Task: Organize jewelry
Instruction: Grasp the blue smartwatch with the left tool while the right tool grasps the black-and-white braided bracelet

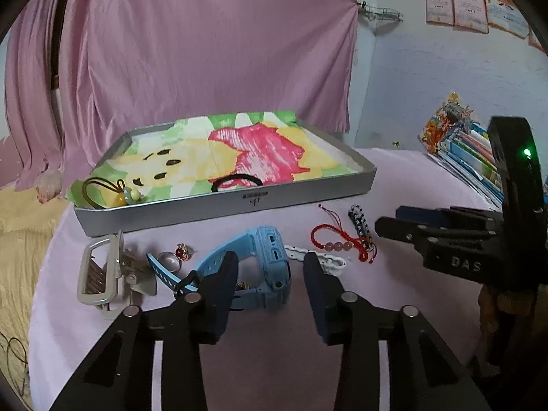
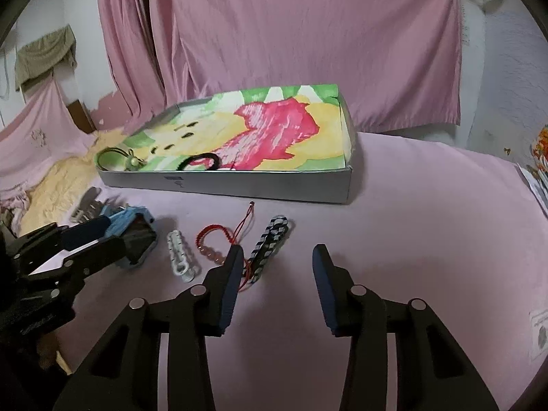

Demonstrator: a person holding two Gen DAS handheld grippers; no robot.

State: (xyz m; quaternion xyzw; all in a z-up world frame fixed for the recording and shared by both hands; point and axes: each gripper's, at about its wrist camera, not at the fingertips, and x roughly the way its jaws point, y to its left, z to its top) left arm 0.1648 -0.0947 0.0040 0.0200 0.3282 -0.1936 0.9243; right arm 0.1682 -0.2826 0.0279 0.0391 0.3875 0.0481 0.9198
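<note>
Blue watch (image 1: 270,267) on edge, face rightward

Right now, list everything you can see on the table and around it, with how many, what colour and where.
tray: one, grey, lined with a flowered cloth, far side of the table
hair tie: one, black, in the tray near its front wall
cord charm: one, olive cord with green and yellow beads, tray's left corner
watch: one, light blue, on the table ahead of the left gripper
hair claw: one, beige, left of the watch
ring: one, silver, beside a red-stone charm
white bracelet: one, right of the watch
red bracelet: one, red cord with pink beads
braided bracelet: one, black and white
booklets: a stack, multicoloured, far right
curtain: pink, behind
left gripper: fingers open
right gripper: fingers open
</note>
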